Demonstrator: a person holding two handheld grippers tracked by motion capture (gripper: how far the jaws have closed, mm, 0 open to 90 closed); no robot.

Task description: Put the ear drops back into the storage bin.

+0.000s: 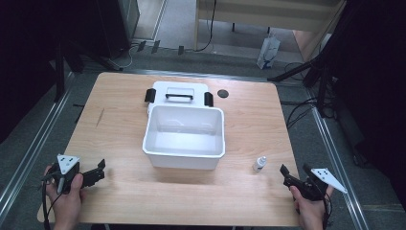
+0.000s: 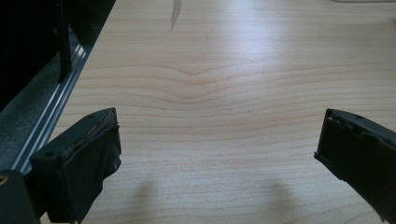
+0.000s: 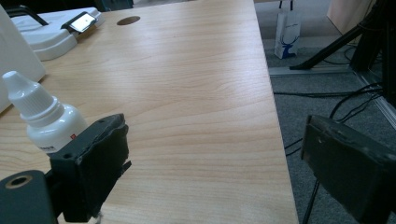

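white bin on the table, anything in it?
Empty. The open white plastic bin shows only its bare white floor in the high view; its lid lies behind it.

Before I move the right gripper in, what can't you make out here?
- Dropper bottle: lower part hidden behind the near jaw in the right gripper view; label too small in the high view.
- White bin: cut off by the left edge in the right gripper view.
- Lid: near edge hidden behind the bin in the high view.
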